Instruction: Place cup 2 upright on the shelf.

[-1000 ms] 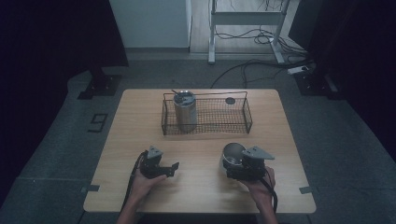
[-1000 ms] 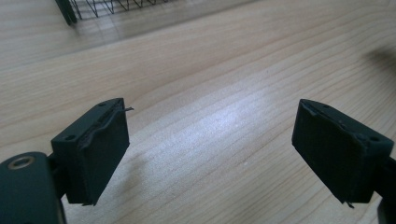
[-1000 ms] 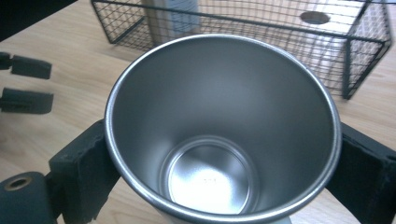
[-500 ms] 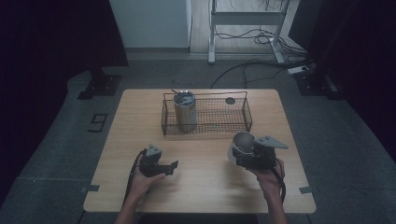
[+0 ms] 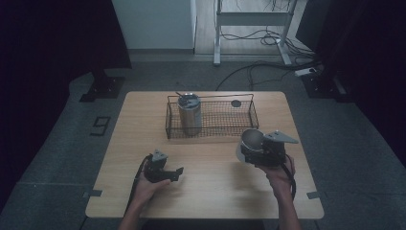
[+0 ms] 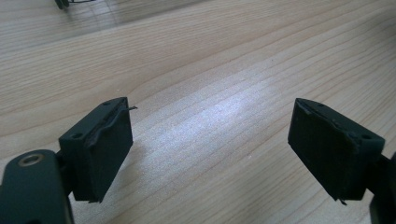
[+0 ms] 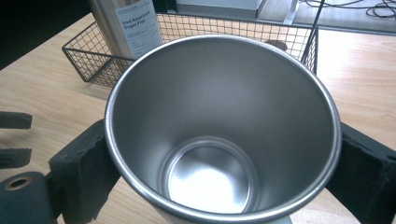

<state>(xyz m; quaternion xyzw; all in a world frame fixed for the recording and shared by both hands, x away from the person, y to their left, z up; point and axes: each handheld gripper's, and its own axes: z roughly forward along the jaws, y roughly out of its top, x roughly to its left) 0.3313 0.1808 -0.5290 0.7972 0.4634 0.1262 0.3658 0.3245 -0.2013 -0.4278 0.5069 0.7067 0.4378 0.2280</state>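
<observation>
Steel tumbler (image 7: 219,135) sits clamped in our right gripper (image 5: 262,151) jaws, presumably bound for the wire basket (image 5: 210,117); left gripper (image 5: 160,168) jaws stand apart, idle.

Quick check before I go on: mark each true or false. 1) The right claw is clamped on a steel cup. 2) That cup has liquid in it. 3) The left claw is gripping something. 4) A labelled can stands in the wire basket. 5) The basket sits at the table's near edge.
1) True: the right claw holds the steel cup between its jaws.
2) False: the cup is empty; its bare bottom shows.
3) False: the left claw is open over bare table.
4) True: the can stands in the wire basket's left end.
5) False: it sits toward the far edge.
</observation>
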